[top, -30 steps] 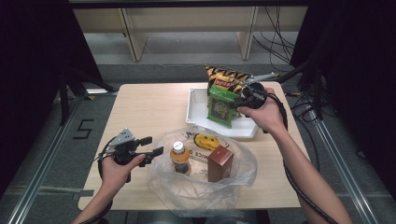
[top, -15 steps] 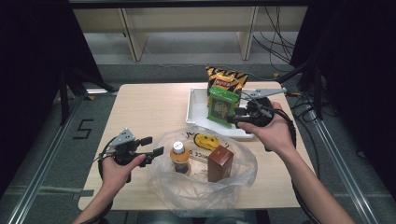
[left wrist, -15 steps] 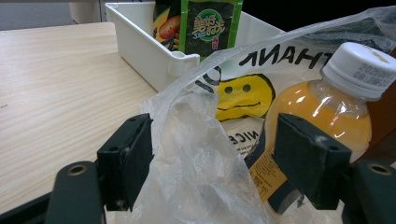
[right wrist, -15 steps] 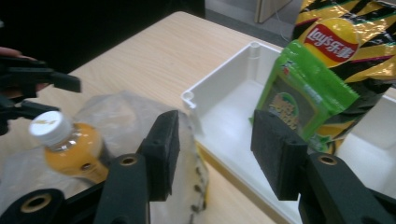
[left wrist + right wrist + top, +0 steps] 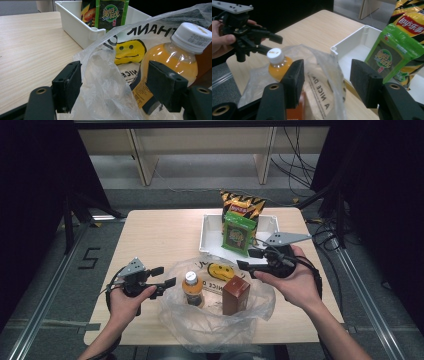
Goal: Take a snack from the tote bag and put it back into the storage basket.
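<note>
Right tongs [image 5: 246, 258] back from tray [image 5: 210, 227] to bag [image 5: 215, 320], jaws just opening, empty; left tongs [image 5: 166, 276] agape. Risk: film snags, bottle [image 5: 192, 287] topples.

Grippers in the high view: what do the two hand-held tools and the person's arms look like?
Both are black, each topped by a grey three-cornered plate, with black cables trailing back: left gripper, right gripper. The gripper views show square black jaws with round holes below. Forearms are bare, no sleeves or gloves.
</note>
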`<action>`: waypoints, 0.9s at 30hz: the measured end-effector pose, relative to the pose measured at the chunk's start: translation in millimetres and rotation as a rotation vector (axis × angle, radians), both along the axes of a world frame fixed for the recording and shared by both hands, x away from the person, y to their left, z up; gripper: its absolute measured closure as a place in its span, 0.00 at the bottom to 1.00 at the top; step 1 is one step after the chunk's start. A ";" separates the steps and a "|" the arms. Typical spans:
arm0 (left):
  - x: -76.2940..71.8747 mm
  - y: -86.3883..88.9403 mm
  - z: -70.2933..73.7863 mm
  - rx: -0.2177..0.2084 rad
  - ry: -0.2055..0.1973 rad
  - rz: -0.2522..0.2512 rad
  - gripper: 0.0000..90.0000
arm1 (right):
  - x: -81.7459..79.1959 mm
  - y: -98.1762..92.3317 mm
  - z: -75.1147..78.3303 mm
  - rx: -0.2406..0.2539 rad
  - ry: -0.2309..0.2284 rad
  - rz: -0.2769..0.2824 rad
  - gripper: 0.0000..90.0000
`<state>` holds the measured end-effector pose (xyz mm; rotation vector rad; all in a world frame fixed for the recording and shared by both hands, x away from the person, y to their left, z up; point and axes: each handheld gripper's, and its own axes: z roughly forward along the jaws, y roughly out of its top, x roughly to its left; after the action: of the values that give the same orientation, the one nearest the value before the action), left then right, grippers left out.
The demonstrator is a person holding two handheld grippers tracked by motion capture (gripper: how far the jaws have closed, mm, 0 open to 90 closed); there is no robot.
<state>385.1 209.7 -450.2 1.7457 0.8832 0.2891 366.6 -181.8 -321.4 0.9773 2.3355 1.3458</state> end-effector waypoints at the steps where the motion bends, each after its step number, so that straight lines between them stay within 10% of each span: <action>1: 0.0 -0.1 0.0 0.000 0.000 -0.001 0.31 | -1.2 -0.3 -0.8 -0.011 -0.017 0.013 0.50; 27: -0.4 1.3 1.5 -0.003 -0.004 0.005 0.31 | -37.8 16.7 -21.8 0.000 0.009 0.059 0.34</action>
<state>384.6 210.9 -448.6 1.7396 0.8853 0.2940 328.8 -165.1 -343.2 0.9233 2.3881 1.3661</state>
